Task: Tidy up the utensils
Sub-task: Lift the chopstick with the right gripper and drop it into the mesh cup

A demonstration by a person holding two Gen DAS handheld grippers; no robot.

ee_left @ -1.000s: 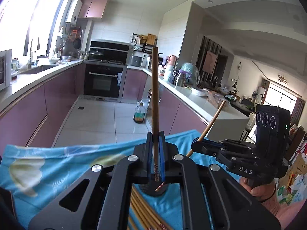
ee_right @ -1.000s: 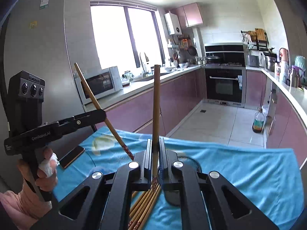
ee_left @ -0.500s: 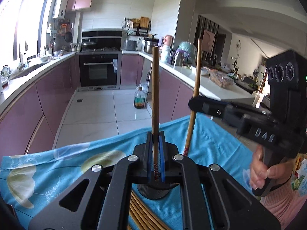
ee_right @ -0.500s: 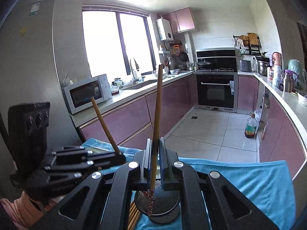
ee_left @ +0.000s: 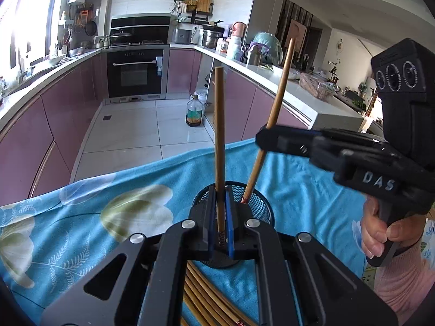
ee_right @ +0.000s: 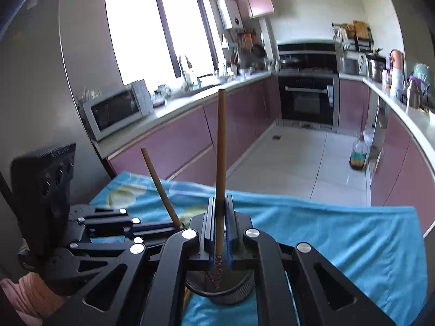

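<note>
A black mesh cup (ee_left: 258, 206) stands on the blue flowered cloth (ee_left: 81, 217). My left gripper (ee_left: 220, 190) is shut on a wooden chopstick (ee_left: 219, 135), held upright just over the cup's near side. From the right, my right gripper (ee_left: 262, 139) is shut on a second chopstick (ee_left: 280, 87), whose red tip dips inside the cup's rim. In the right wrist view my right gripper (ee_right: 220, 199) holds its chopstick (ee_right: 220, 141) with the patterned end in the cup (ee_right: 231, 293). The left gripper (ee_right: 178, 226) sits close at the left with its chopstick (ee_right: 157, 182) tilted.
Several more chopsticks (ee_left: 201, 296) lie on the cloth under the left gripper. The cloth's far edge (ee_right: 326, 206) drops to a tiled floor with an oil bottle (ee_left: 194, 111). A hand (ee_left: 378, 236) grips the right handle. A microwave (ee_right: 117, 108) stands on the counter.
Both grippers have come down and drawn together over the mesh cup. The right gripper's chopstick swung upright and its tip went into the cup.
</note>
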